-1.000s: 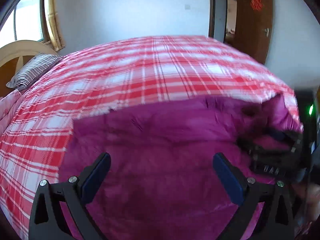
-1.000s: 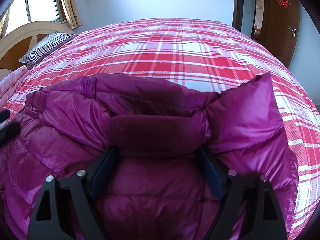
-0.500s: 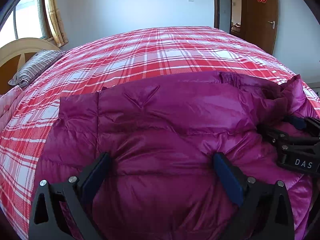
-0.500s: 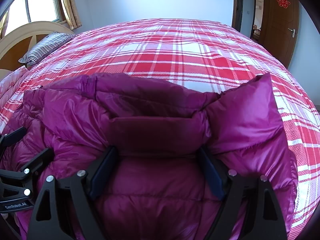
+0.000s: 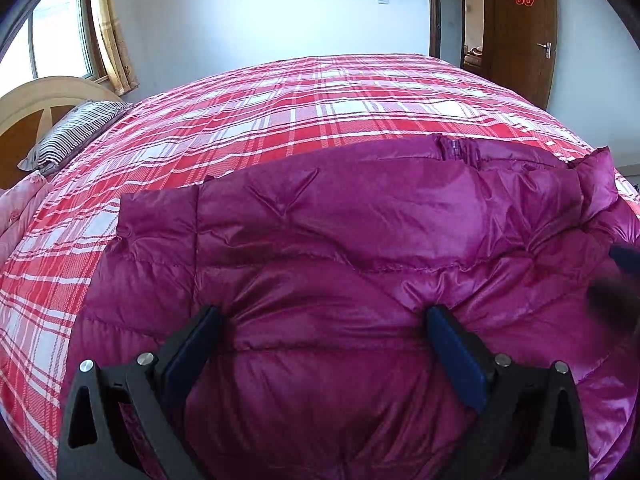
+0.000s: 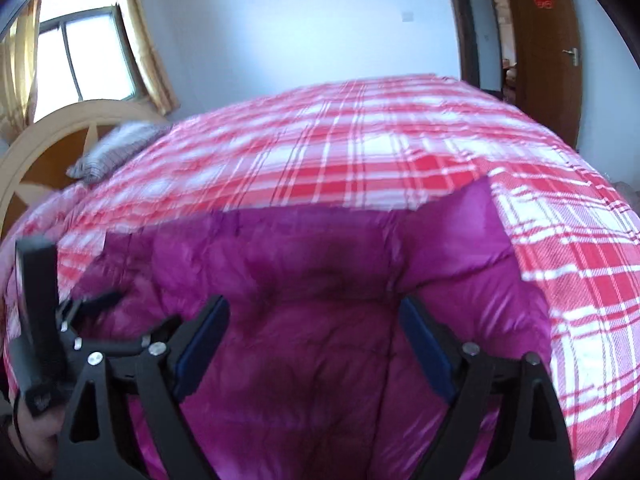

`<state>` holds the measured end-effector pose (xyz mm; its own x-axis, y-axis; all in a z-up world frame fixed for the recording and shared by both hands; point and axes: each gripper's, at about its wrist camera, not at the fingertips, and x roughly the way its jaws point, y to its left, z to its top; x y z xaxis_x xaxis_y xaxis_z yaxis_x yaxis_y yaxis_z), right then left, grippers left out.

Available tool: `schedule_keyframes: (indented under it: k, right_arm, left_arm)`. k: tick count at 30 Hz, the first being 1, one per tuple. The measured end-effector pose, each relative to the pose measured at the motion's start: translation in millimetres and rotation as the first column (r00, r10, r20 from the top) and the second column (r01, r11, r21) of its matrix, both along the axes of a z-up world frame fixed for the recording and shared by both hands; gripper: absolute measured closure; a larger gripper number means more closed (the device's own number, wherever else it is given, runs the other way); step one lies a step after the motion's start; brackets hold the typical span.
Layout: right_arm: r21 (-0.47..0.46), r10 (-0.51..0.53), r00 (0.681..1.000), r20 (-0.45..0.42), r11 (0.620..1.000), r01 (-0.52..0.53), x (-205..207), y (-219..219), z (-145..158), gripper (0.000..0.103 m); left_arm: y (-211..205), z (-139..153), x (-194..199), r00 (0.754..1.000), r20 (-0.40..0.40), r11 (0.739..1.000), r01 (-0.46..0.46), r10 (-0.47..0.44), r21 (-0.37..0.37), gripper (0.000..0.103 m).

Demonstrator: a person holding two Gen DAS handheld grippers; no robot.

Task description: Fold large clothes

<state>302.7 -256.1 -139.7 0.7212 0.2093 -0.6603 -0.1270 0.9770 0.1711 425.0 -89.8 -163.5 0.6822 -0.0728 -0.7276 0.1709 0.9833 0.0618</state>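
On the plaid bed (image 5: 320, 120), both grippers — left (image 5: 320, 344), right (image 6: 316, 332) — rest spread-fingered on the magenta down jacket (image 5: 360, 260), gripping nothing.

jacket (image 5: 360, 248): glossy quilted cloth (puffy) | bedspread (image 5: 320, 112): matt woven plaid

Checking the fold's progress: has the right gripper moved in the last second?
Yes. The right gripper has lifted and tilted up: window and headboard show more.

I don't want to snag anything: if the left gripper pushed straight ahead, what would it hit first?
Most likely the purple down jacket bulging between the left gripper fingers; the plaid bedspread lies beyond.
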Motion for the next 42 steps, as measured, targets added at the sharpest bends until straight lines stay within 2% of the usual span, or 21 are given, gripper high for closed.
schedule_keyframes:
  k: [3,8,11,14,16,17,21,23,27,31,34,42]
  right_arm:
    - [-0.128,0.03,0.999,-0.016,0.991,-0.032,-8.8,19.7,-13.5,0.013]
    - [-0.172,0.044,0.993,-0.107,0.983,-0.062,10.3,22.2,-29.4,0.008]
    - [-0.183,0.051,0.992,-0.119,0.98,-0.073,12.0,22.4,-31.8,0.007]
    - [-0.182,0.061,0.99,-0.124,0.98,-0.083,10.1,22.2,-28.4,0.008]
    - [-0.15,0.068,0.992,-0.106,0.985,-0.083,6.4,14.7,-19.9,0.013]
    - [-0.117,0.065,0.994,-0.085,0.99,-0.075,4.3,8.6,-14.1,0.016]
    - [-0.001,0.0,0.999,0.046,1.0,0.0,5.1,-21.6,15.2,0.016]
    - [0.004,-0.055,0.997,0.051,0.998,0.055,19.1,-32.5,21.9,0.016]
    - [0.038,-0.129,0.99,-0.051,0.991,0.131,62.0,-54.2,7.2,0.016]
    - [0.035,-0.151,0.981,-0.125,0.987,0.157,75.6,-68.9,-12.4,0.015]
    - [0.038,-0.154,0.978,-0.14,0.986,0.161,77.0,-71.2,-20.7,0.013]
    - [-0.056,-0.169,0.974,-0.149,0.985,0.163,77.9,-63.1,-27.3,0.008]
  left_arm:
    - [-0.4,-0.1,-0.1,1.0,0.001,1.0,0.0,0.0,0.003,0.001]
    - [-1.2,-0.5,0.0,1.0,-0.001,1.0,-0.003,0.003,0.013,0.001]
    - [-2.3,-0.6,0.4,1.0,0.0,1.0,-0.003,0.003,0.013,0.001]
    - [-1.5,-0.7,0.2,1.0,0.001,1.0,-0.003,0.003,0.009,0.001]
    - [-0.9,-0.6,0.3,1.0,-0.001,1.0,-0.002,0.002,0.003,0.001]
    - [-1.1,-0.6,0.8,1.0,-0.002,1.0,-0.003,0.003,0.003,0.001]
    - [-2.3,-0.8,1.0,1.0,-0.002,1.0,-0.003,0.003,0.006,0.001]
    - [-2.2,-0.7,0.8,1.0,-0.004,1.0,-0.003,0.003,0.01,0.001]
    - [-2.0,-0.8,0.2,1.0,-0.003,1.0,-0.003,0.003,0.012,0.001]
    - [-2.0,-0.6,0.1,1.0,-0.002,1.0,-0.003,0.003,0.013,0.001]
    - [-2.5,-0.4,0.2,1.0,-0.002,1.0,-0.004,0.004,0.016,0.001]
    - [-3.0,-0.8,0.8,1.0,-0.005,1.0,-0.007,0.007,0.014,0.001]
